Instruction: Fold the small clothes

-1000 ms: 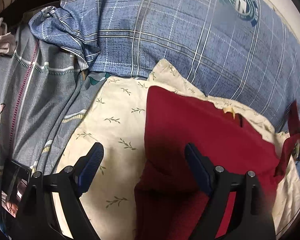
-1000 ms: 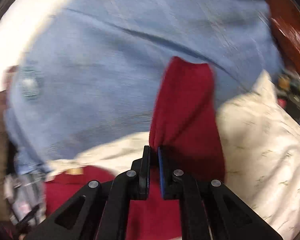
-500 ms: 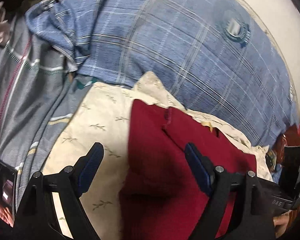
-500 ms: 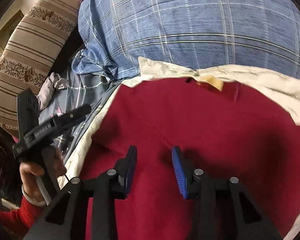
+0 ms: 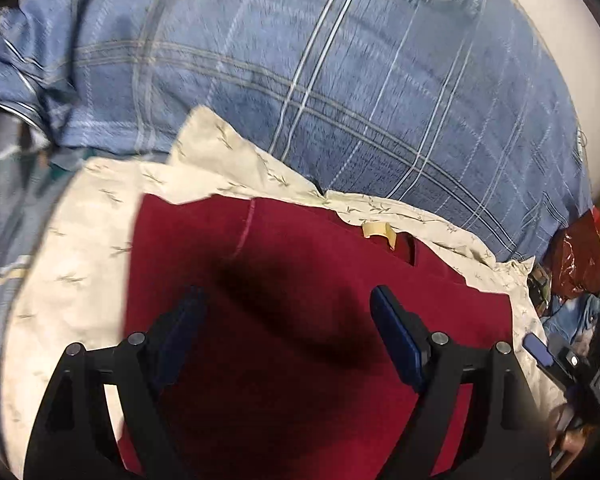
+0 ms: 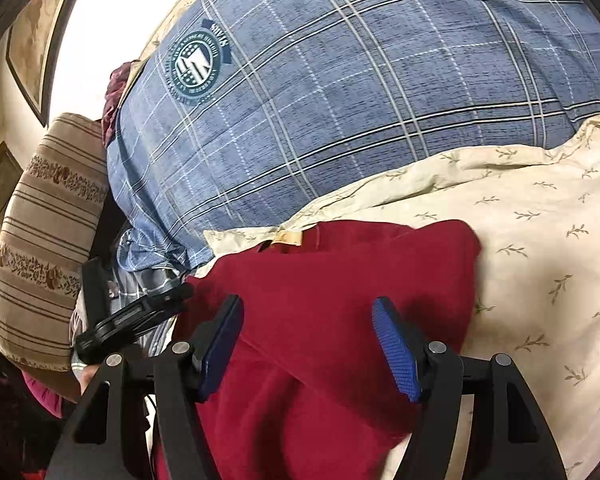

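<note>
Blue plaid bedding (image 6: 340,100) bulges across the far side from ten to two o'clock, and your red garment (image 6: 332,300) lies on the cream leaf-print cloth (image 6: 520,220) right against that slope. If you drag the next fold towards twelve o'clock, the garment could ride up the bulge and the fold would slide open, I judge.

Your right gripper (image 6: 314,344) has just been opening. Its blue pads (image 6: 396,352) now stand spread above the red cloth, pressing on nothing. A loose lap runs under them, and it looks soft and thick enough to spring back.

Your left gripper (image 5: 288,332) stands spread too, holding nothing, low over the garment's left part. Close too shallow there and you would likely pinch the cream cloth along with the garment.

The tan label (image 5: 376,230) at one o'clock marks the neck.

No box, basket or other container shows in either view.
</note>
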`<state>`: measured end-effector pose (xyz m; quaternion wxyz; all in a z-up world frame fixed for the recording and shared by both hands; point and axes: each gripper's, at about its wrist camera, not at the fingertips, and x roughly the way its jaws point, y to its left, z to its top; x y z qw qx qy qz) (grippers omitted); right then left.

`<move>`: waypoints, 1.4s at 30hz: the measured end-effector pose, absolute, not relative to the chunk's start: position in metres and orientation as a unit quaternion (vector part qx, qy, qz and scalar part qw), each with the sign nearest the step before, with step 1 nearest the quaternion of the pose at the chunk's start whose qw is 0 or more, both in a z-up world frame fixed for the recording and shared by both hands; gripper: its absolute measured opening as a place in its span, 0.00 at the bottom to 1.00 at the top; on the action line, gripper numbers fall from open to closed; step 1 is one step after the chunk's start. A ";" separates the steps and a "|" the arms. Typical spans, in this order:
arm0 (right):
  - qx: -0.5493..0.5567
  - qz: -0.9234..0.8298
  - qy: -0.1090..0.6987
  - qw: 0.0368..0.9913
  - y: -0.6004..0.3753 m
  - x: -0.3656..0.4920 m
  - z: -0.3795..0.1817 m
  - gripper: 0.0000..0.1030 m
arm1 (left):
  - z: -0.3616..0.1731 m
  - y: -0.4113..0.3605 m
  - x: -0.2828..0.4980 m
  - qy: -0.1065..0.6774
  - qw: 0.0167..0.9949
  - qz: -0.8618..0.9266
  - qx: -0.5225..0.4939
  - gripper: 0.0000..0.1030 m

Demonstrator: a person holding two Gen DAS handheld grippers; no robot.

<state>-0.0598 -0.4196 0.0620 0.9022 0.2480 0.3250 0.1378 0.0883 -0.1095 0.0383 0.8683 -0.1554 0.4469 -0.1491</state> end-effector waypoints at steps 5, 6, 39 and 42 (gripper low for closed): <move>0.249 0.130 0.312 0.907 -0.433 -0.064 0.064 0.67 | 0.037 -0.121 0.100 0.447 0.870 -0.144 -0.150 0.04; 0.246 0.122 0.313 0.909 -0.435 -0.064 0.064 0.67 | 0.041 -0.121 0.098 0.445 0.871 -0.145 -0.147 0.04; 0.206 -0.020 0.373 0.904 -0.472 -0.079 0.038 0.81 | 0.055 -0.060 -0.022 0.435 0.882 -0.131 -0.128 0.70; 0.202 0.007 0.399 0.894 -0.457 -0.084 0.019 0.81 | 0.048 -0.048 -0.039 0.435 0.884 -0.114 -0.130 0.70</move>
